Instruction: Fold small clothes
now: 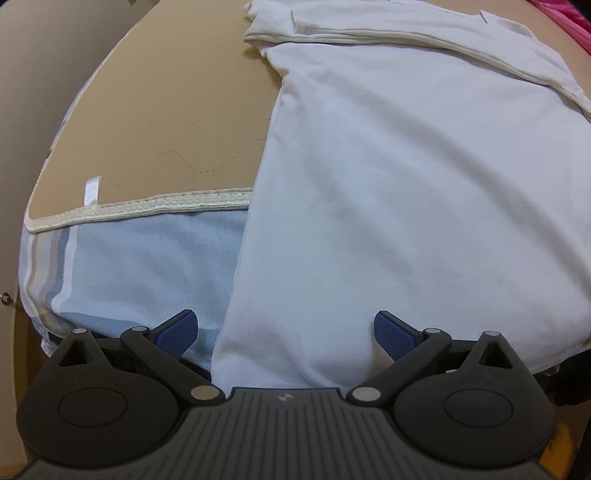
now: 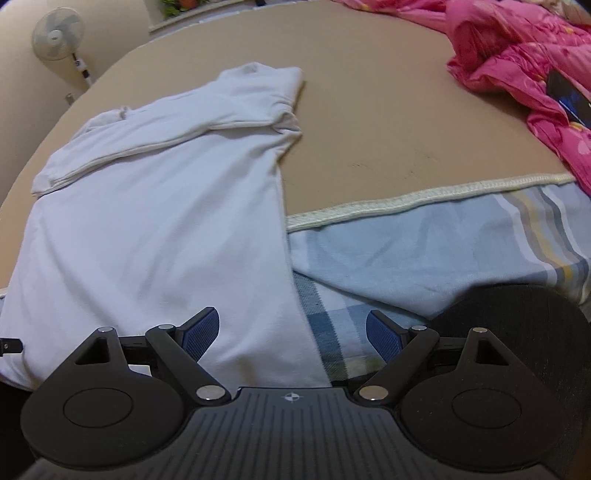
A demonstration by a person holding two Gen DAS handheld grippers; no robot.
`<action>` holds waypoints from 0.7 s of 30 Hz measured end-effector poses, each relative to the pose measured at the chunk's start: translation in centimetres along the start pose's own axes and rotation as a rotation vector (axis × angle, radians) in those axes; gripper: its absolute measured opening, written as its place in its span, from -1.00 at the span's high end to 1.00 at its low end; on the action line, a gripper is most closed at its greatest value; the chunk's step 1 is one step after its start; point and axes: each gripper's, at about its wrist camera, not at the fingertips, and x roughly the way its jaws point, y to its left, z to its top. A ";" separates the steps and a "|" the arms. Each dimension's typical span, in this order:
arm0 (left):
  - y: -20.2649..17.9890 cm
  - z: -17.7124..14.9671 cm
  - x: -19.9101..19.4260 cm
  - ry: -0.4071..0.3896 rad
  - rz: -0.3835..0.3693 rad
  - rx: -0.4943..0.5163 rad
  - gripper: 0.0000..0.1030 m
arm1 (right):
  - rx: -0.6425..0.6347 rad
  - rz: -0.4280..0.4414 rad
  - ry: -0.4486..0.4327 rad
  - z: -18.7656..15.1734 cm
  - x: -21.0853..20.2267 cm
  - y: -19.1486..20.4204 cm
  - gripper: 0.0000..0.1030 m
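A white long-sleeved garment (image 1: 406, 177) lies flat on a bed, its sleeves folded across the top. Its lower hem hangs over the bed's near edge. My left gripper (image 1: 286, 332) stands open above the hem's left corner, blue pads wide apart with cloth below the gap. In the right wrist view the same garment (image 2: 159, 206) fills the left half. My right gripper (image 2: 293, 332) is open over the hem's right edge, its left pad above the white cloth and its right pad above the blue sheet.
A tan mat (image 1: 177, 110) with a cream trim (image 2: 424, 199) covers the bed over a light blue striped sheet (image 2: 424, 251). A pink floral quilt (image 2: 524, 74) is bunched at the far right. A white standing fan (image 2: 55, 35) stands beyond the bed.
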 end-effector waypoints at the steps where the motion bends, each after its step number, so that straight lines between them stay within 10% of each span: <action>1: 0.1 0.2 0.3 0.006 -0.008 0.001 -0.98 | 0.006 -0.006 0.006 0.1 0.3 -0.2 -0.71; 21: 0.7 1.1 2.2 0.029 -0.069 0.044 -1.00 | 0.170 0.134 0.148 1.0 5.7 -3.3 -0.87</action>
